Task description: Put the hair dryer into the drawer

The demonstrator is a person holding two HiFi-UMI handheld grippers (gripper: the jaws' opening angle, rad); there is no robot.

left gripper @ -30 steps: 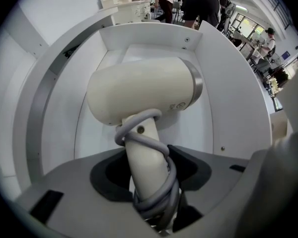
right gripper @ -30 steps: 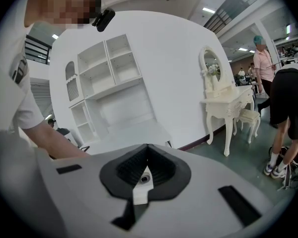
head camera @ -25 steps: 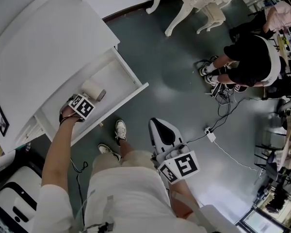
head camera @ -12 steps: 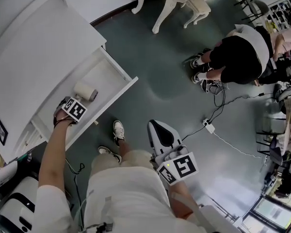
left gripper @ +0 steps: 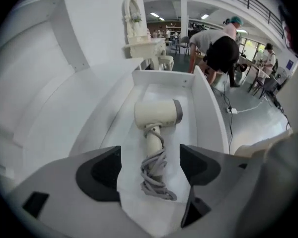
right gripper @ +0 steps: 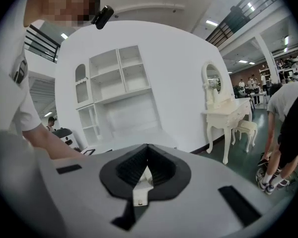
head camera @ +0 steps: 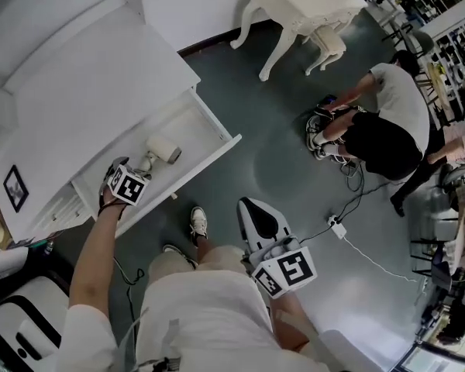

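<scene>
Change: left gripper (left gripper: 150,167) now stands farther back from the dryer (left gripper: 158,114) than a second ago, jaws just opening | Left: jaws wide, gripping nothing; dryer lies in drawer (left gripper: 206,108) just ahead and below, cord (left gripper: 154,177) between the jaw tips, untouched | Right gripper (right gripper: 145,170): jaws together, empty.

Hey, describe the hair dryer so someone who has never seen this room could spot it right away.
Start at the big white cabinet against the wall and find its one pulled-out drawer. Lying on the drawer's floor is the hair dryer. It is cream with a grey end cap and has a grey cord bundled at its handle, and it is the only thing visible in the drawer.
</scene>
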